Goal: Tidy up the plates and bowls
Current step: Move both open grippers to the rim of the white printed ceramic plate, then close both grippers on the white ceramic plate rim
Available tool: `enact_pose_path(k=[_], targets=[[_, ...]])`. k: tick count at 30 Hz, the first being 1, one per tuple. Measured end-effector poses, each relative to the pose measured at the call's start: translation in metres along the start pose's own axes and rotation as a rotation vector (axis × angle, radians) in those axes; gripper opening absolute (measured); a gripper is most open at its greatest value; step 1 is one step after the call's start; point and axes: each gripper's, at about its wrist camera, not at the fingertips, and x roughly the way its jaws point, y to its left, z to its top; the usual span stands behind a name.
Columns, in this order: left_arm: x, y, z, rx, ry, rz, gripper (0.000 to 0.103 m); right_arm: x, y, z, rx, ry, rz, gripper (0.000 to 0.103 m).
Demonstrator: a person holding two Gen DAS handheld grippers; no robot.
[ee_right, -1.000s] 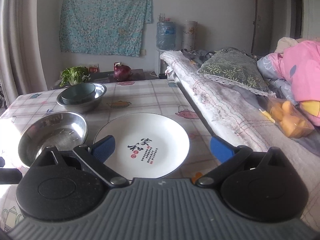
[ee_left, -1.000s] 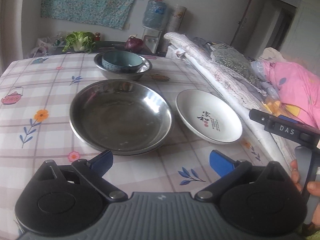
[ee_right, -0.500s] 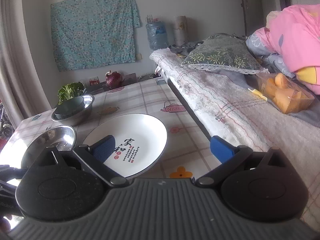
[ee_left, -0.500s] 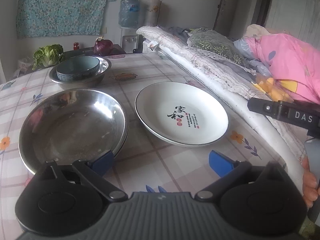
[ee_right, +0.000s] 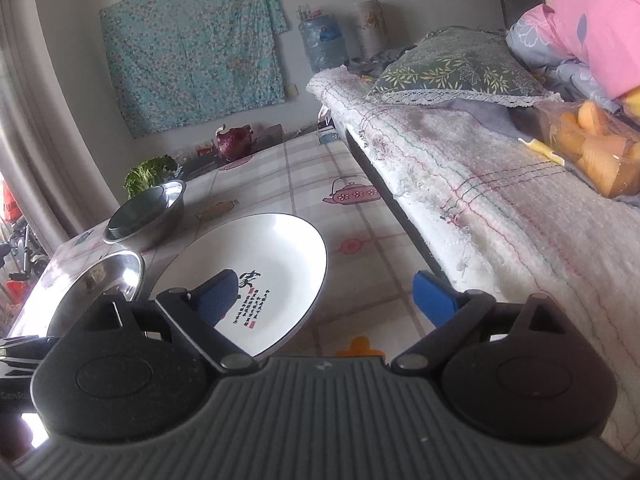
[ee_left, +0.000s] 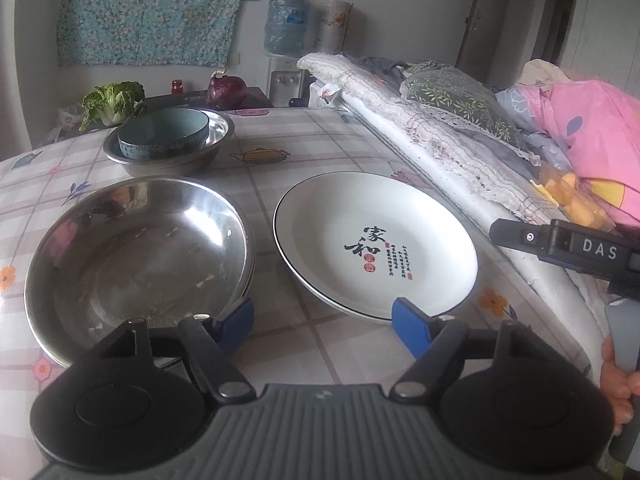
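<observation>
The left gripper, jaws just narrowing but empty, hangs over the checked floral tabletop between the wide shallow steel pan and the white round plate with black calligraphy. The right gripper, also closing and empty, straddles that plate's near right rim. Farther back, a teal ceramic bowl sits inside a steel bowl.

white plate: black rim, printed characters, flat on tablecloth | steel plate: shallow, empty, just left of it, apart | teal bowl: upright, nested inside steel bowl, farther back
</observation>
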Motion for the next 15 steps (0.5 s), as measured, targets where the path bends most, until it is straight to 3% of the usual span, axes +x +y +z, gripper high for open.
enact_pose_path(k=[7,13,15], targets=[[0.022,0.007,0.007,-0.054,0.061,-0.023,0.069,0.037,0.001,0.012,0.004,0.057,0.058,0.068],[0.038,0.007,0.012,-0.077,0.092,-0.026,0.068,0.075,0.005,0.026,-0.025,0.088,0.062,0.051],[0.043,0.009,0.014,-0.091,0.102,-0.018,0.063,0.086,0.004,0.031,-0.027,0.096,0.057,0.045]])
